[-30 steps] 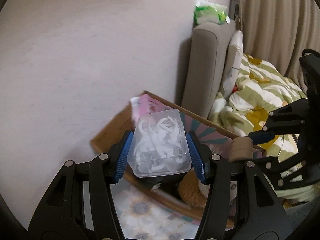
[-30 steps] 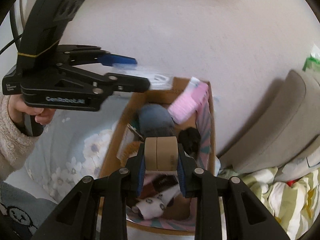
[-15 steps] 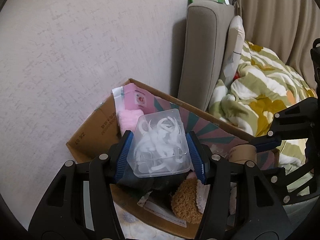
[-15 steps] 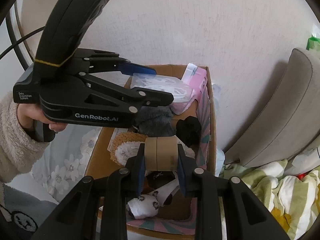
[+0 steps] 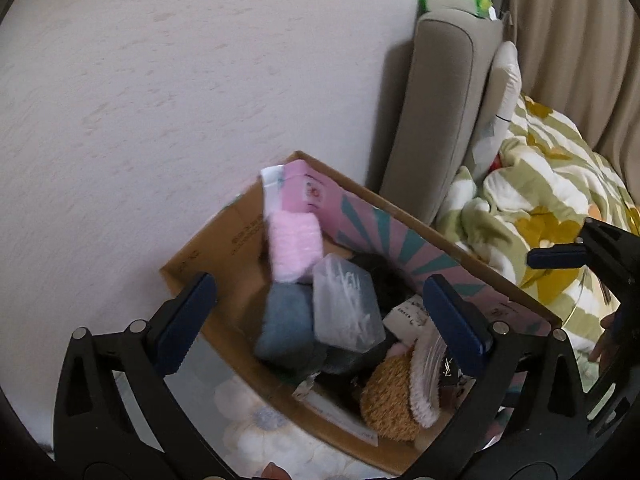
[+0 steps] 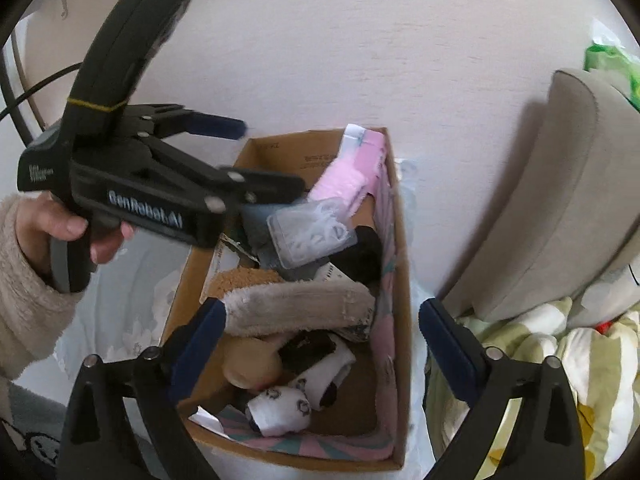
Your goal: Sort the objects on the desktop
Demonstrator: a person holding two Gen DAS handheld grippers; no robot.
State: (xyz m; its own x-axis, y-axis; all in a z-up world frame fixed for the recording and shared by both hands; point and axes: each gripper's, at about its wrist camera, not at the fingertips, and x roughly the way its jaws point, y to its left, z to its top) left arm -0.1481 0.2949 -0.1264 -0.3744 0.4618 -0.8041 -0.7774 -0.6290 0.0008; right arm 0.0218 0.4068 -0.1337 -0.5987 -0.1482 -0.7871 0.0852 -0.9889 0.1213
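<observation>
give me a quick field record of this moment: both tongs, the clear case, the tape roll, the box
left tongs: open, above the box, holding nothing
right tongs: open, above the box, holding nothing
clear plastic case: lying in the box on a grey-blue soft item, beside a pink fluffy item
tape roll: in the box, blurred, near a white patterned sock
cardboard box: open-topped, against the wall, beside a grey sofa arm
</observation>
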